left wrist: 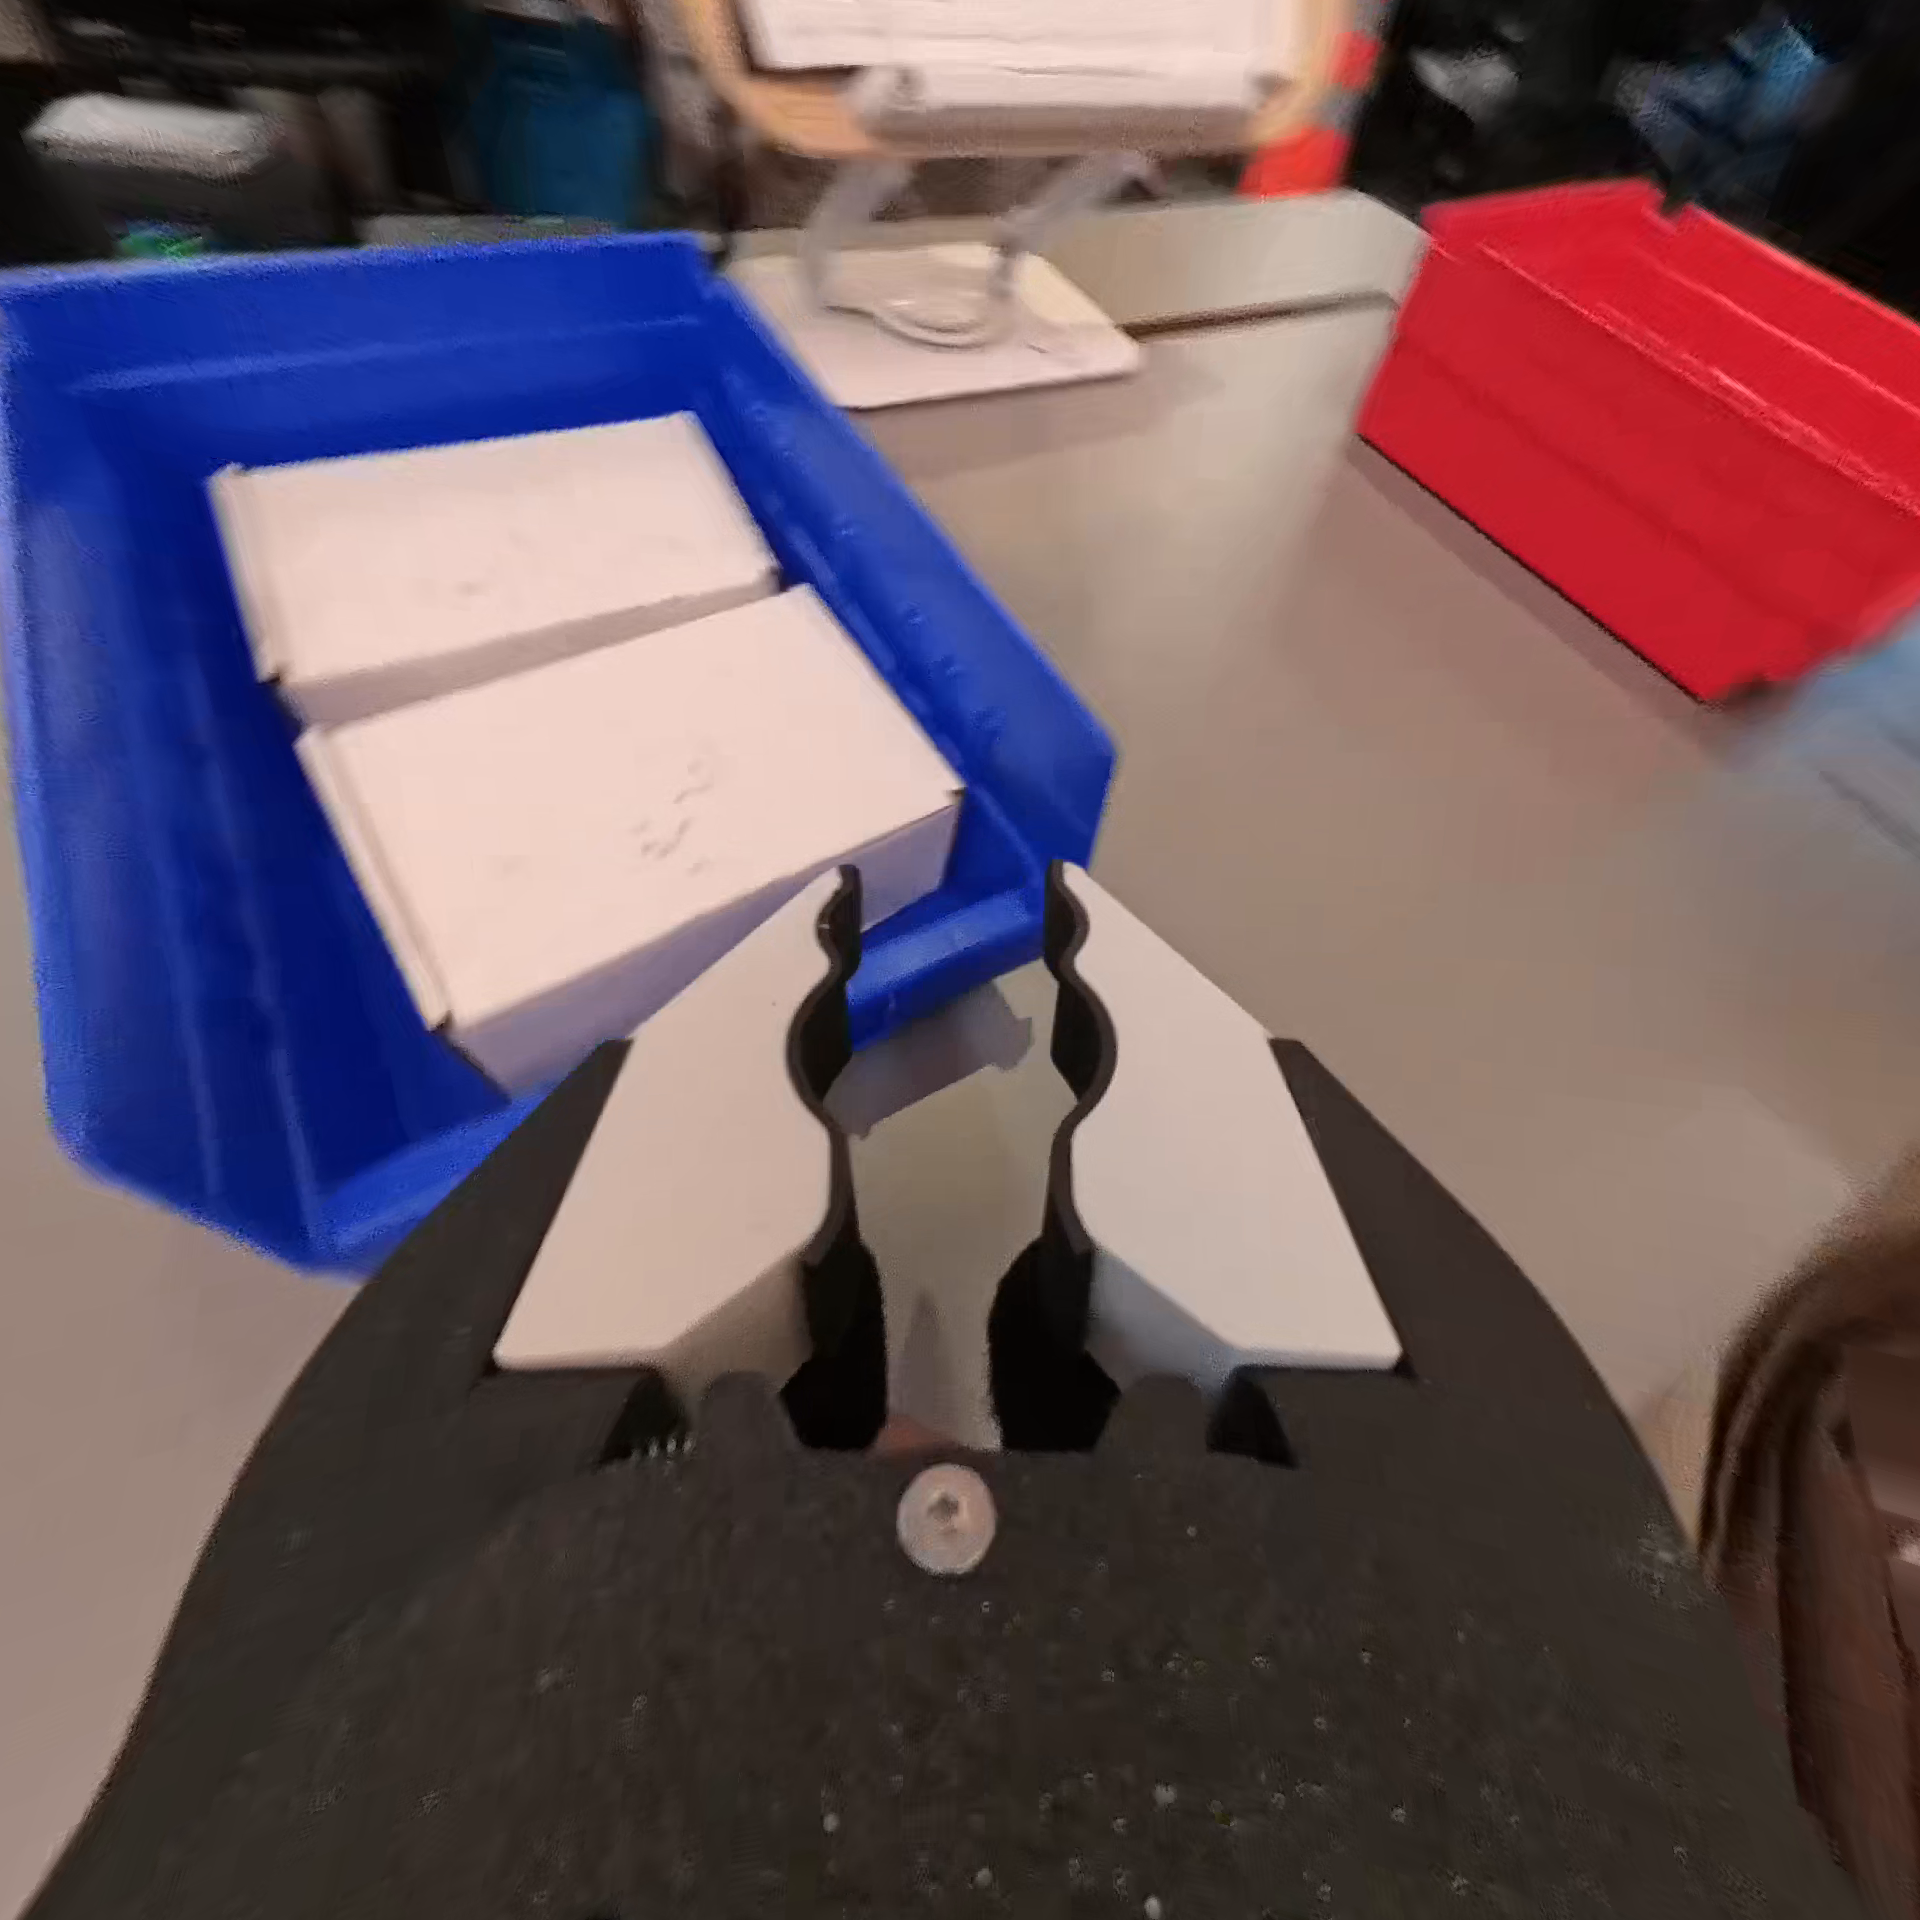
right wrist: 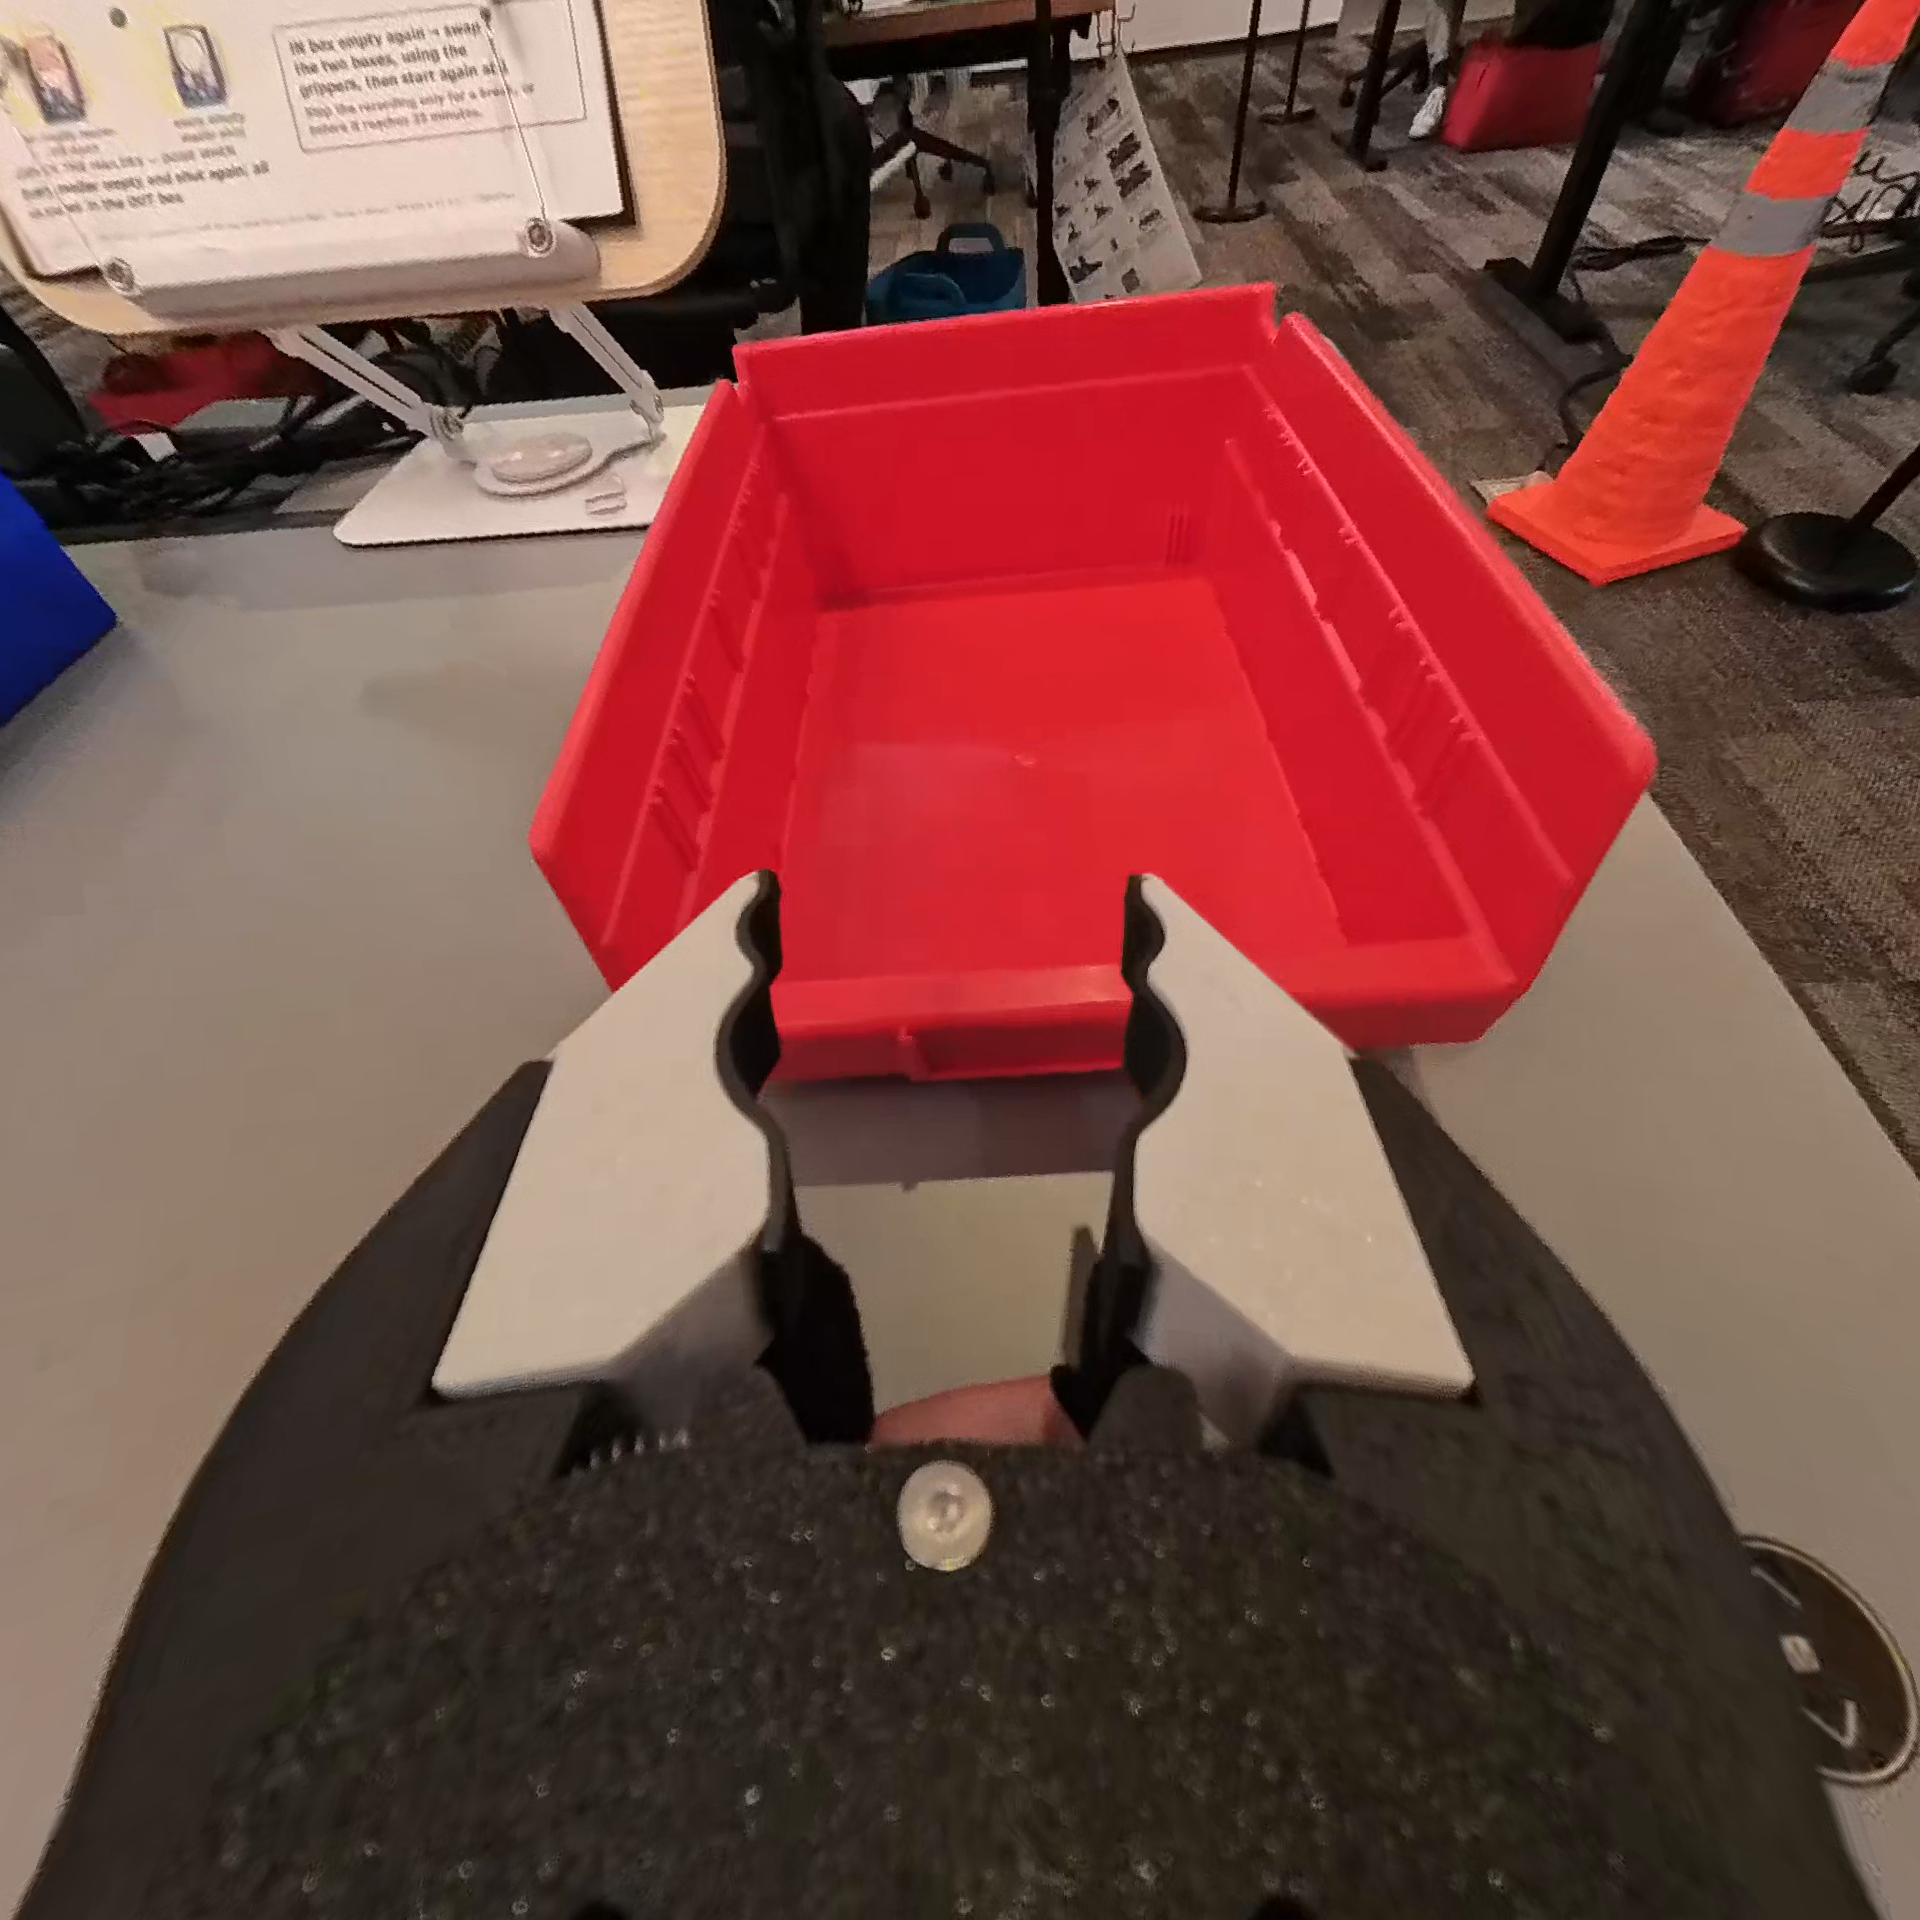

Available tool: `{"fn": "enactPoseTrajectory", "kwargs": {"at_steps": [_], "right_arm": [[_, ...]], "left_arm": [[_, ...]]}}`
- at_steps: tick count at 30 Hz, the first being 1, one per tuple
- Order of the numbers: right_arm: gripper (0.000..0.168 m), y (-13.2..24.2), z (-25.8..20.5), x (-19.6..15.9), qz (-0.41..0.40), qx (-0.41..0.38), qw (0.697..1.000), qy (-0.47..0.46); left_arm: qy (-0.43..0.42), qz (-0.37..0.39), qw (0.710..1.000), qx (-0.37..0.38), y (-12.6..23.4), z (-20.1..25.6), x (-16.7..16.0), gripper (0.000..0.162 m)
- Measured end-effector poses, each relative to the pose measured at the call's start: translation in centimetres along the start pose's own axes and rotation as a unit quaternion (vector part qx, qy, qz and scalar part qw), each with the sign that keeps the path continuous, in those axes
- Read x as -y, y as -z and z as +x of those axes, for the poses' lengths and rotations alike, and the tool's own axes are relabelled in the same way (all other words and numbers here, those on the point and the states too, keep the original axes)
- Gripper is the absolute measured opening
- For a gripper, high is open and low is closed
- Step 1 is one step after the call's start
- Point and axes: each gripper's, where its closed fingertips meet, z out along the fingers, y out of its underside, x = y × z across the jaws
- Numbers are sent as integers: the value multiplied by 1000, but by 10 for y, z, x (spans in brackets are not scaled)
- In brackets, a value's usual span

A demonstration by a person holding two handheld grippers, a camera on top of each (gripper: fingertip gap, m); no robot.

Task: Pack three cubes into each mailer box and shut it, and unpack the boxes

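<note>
In the left wrist view a blue bin [left wrist: 914,582] on the grey table holds two shut white mailer boxes, a far one [left wrist: 488,551] and a near one [left wrist: 623,810]. My left gripper [left wrist: 951,883] is open and empty, its tips at the bin's near right corner. In the right wrist view a red bin [right wrist: 1039,727] stands empty. My right gripper [right wrist: 951,894] is open and empty, its tips over the red bin's low front lip. The red bin also shows in the left wrist view [left wrist: 1642,436]. No cubes are in view.
A tilted instruction board on a white stand [right wrist: 312,135] sits at the table's back edge. An orange traffic cone [right wrist: 1704,343] stands on the carpet to the right of the table. The blue bin's corner [right wrist: 42,603] shows at the far left. The grippers' ends are close to 55 cm from one another.
</note>
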Motion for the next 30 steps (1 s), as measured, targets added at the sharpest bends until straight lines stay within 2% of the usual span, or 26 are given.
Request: {"fn": "enactPoseTrajectory", "kwargs": {"at_steps": [1,3,5,9,13,17,19,20,22,26,30], "right_arm": [[65,3,-1,-2,-2,6,1000,-2],[65,7,-3,-7,-9,15,1000,2],[65,9,-5,-9,-13,22,1000,6],[66,7,-5,-13,-22,28,999,5],[66,4,-9,-10,-21,28,999,11],[66,-2,-18,-12,-28,38,999,24],[66,-5,-19,-16,-37,35,998,36],[66,-5,-18,-17,-38,35,998,39],[66,-6,-17,-17,-39,34,998,41],[66,-5,-13,-18,-41,36,998,25],[66,-6,-12,-19,-42,42,998,9]], "left_arm": [[-27,-18,999,-26,0,4,8,29],[-94,-65,992,-48,-6,-2,25,38],[-198,-127,971,-37,-23,-24,38,48],[-371,-245,895,-9,-76,-79,55,68],[-489,-282,825,-29,-130,-113,73,64],[-502,-370,777,-87,-154,-130,56,88],[-499,-433,743,-106,-152,-141,43,89],[-501,-459,726,-103,-151,-148,39,96],[-515,-476,707,-93,-156,-159,36,101],[-514,-480,704,-98,-167,-169,30,104],[-503,-495,701,-106,-173,-178,26,120]]}}
